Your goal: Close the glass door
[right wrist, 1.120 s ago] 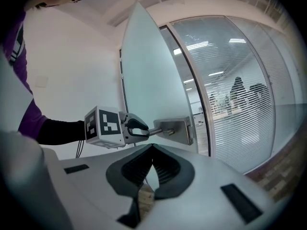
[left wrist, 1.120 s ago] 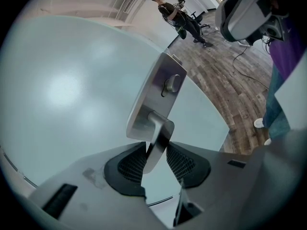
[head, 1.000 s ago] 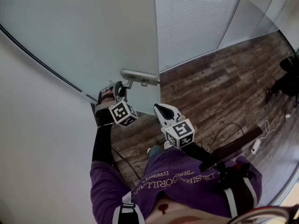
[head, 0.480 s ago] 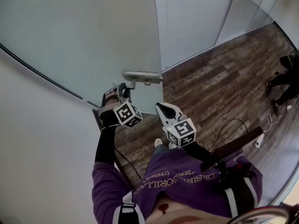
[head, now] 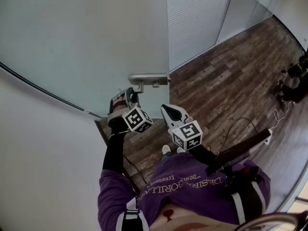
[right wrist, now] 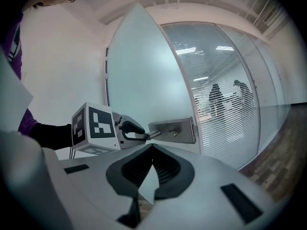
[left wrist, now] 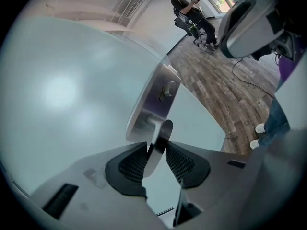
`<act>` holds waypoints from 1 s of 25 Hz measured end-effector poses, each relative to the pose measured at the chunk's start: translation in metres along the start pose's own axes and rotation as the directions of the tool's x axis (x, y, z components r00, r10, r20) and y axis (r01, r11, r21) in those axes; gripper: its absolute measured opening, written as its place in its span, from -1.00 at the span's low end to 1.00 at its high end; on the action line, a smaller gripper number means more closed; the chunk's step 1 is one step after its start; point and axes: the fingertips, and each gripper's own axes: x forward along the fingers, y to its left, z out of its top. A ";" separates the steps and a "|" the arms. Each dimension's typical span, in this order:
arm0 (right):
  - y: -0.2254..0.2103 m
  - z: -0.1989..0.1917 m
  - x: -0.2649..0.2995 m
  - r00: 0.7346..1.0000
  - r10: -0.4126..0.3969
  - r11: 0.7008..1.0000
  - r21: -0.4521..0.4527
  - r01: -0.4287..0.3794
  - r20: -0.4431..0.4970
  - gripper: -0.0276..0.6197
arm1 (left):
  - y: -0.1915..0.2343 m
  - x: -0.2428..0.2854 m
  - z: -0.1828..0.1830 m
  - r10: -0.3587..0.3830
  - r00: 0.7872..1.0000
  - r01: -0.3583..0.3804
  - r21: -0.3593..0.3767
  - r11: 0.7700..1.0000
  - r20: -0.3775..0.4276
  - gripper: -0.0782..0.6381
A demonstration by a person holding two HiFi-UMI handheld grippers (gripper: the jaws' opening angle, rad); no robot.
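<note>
The frosted glass door (head: 96, 42) fills the upper left of the head view, with its metal handle (head: 144, 78) by the free edge. My left gripper (head: 129, 96) is shut on the handle's lever (left wrist: 158, 143), which sits pinched between the two dark pads just below the lock plate (left wrist: 153, 99). From the right gripper view the left gripper (right wrist: 139, 134) shows holding the lever beside the plate (right wrist: 175, 130). My right gripper (head: 169, 112) hangs a little to the right of the handle, apart from the door, shut with nothing between its jaws (right wrist: 152, 147).
A white wall (head: 38, 167) lies to the left of the door. A glass partition with blinds (head: 197, 18) stands behind the door's edge. Wood-plank floor (head: 226, 90) with a cable (head: 238, 124) spreads to the right. A person sits on a chair (left wrist: 192, 13) farther off.
The door's edge and handle have shifted right and slightly down in the head view, and my left gripper has moved with them, still on the lever. The right gripper has barely moved.
</note>
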 end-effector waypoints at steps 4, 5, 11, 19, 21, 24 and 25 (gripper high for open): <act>-0.005 -0.002 0.006 0.999 -0.039 0.999 -0.001 0.039 0.008 -0.94 | -0.003 0.007 0.003 0.001 1.000 -0.001 -0.001 1.000 0.021 -0.43; -0.005 -0.001 0.007 0.999 -0.046 0.999 -0.002 0.046 0.012 -0.94 | -0.003 0.007 0.003 0.002 1.000 -0.002 -0.001 1.000 0.025 -0.43; -0.002 0.005 0.010 0.996 -0.081 0.997 0.001 0.081 0.027 -0.94 | 0.004 0.006 0.012 -0.001 0.999 0.000 0.003 1.000 0.039 -0.43; 0.003 -0.005 0.010 0.993 -0.115 0.993 0.012 0.115 0.019 -0.94 | 0.005 0.009 0.014 -0.004 0.998 0.004 -0.007 1.000 0.057 -0.43; 0.002 -0.007 0.009 0.993 -0.116 0.993 0.013 0.116 0.018 -0.94 | 0.005 0.010 0.014 -0.001 0.998 0.002 -0.010 1.000 0.059 -0.43; 0.001 -0.007 0.011 0.994 -0.104 0.994 0.014 0.104 0.021 -0.94 | 0.007 0.011 0.013 0.004 0.999 -0.003 -0.016 1.000 0.052 -0.43; 0.000 -0.006 0.012 0.995 -0.099 0.995 0.014 0.099 0.023 -0.94 | 0.008 0.011 0.013 0.006 0.999 -0.005 -0.017 1.000 0.048 -0.43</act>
